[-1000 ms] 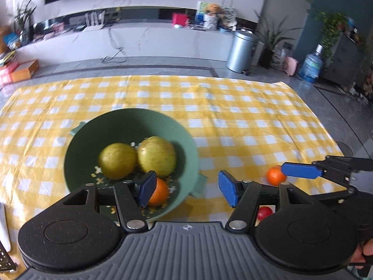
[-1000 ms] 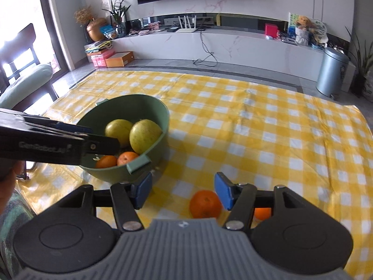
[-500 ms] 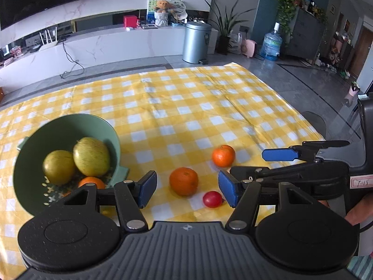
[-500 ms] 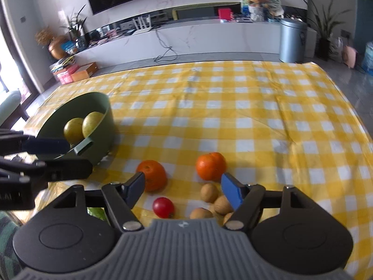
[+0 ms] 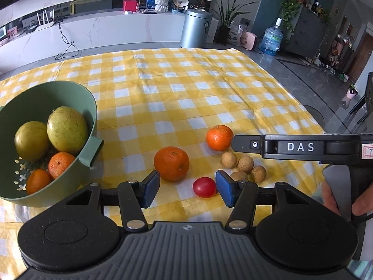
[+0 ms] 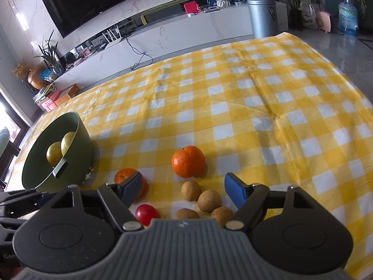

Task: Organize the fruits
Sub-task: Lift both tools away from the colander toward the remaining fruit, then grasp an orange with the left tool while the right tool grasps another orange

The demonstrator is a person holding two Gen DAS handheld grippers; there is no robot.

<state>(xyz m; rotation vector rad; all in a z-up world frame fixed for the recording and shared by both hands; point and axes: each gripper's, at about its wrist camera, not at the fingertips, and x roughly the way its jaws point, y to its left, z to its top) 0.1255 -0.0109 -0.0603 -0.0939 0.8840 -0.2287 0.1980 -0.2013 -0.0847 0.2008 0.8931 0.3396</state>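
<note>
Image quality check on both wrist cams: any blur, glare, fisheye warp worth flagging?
Left wrist view: sharp on the fruit; the bowl and oranges are crisp, the cabinet edge bows strongly, and the tablecloth is evenly daylit with soft shadows. Right wrist view: slightly softer, with mild blur on the cloth beside the bowl, tilted warped walls, blown-out window at the left edge, and the longans still legible.

My left gripper [image 5: 187, 190] is matt black plastic with blue rubbery pads [image 5: 151, 187] and a ribbed grey base; my right gripper [image 6: 183, 190] looks the same. The checked tablecloth [image 5: 186, 88] looks like creased, faintly shiny cloth. The green bowl [image 5: 91, 107] is smooth matt plastic. The tomato [image 5: 204, 187] shines glossy; the oranges [image 5: 171, 163] are dimpled, the small brown fruits [image 6: 209, 200] dull and rough.
</note>
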